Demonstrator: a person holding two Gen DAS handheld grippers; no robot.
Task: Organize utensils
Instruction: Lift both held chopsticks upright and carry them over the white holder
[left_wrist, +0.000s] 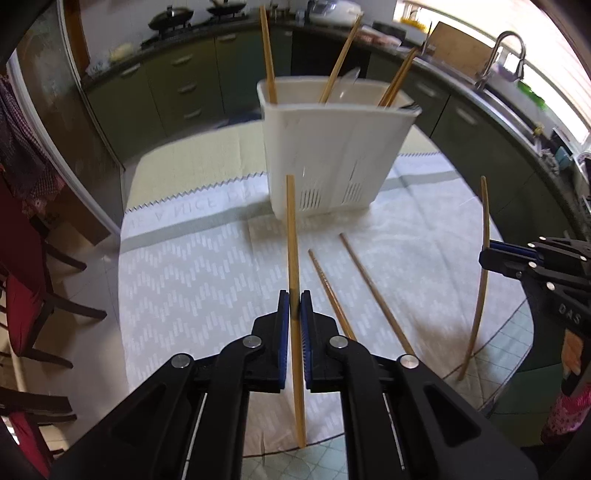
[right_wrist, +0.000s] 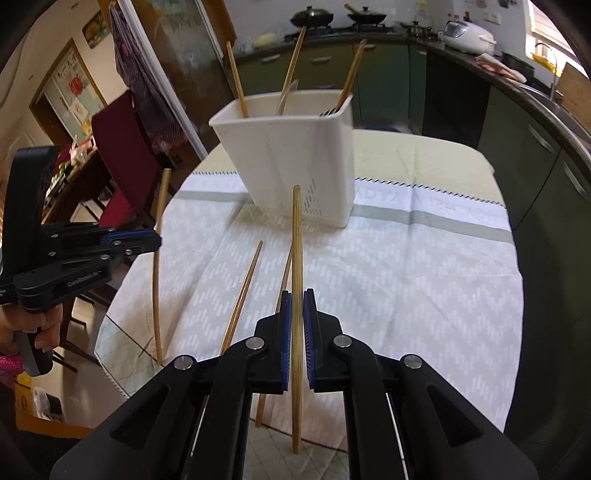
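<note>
We see a kitchen with dark green cabinets behind a table under a pale zigzag-patterned cloth (left_wrist: 192, 280), on which stands a white slotted plastic utensil holder (left_wrist: 332, 147) with wooden chopsticks and a fork leaning inside. Our left gripper (left_wrist: 294, 306) has its blue ribbed pads clamped on one slim round wooden chopstick (left_wrist: 293, 236), held nearly upright in front of the holder. Our right gripper (right_wrist: 297, 306) is likewise clamped on another upright chopstick (right_wrist: 296, 240), while two loose chopsticks (left_wrist: 364, 288) lie flat on the cloth, nearer us than the holder.
</note>
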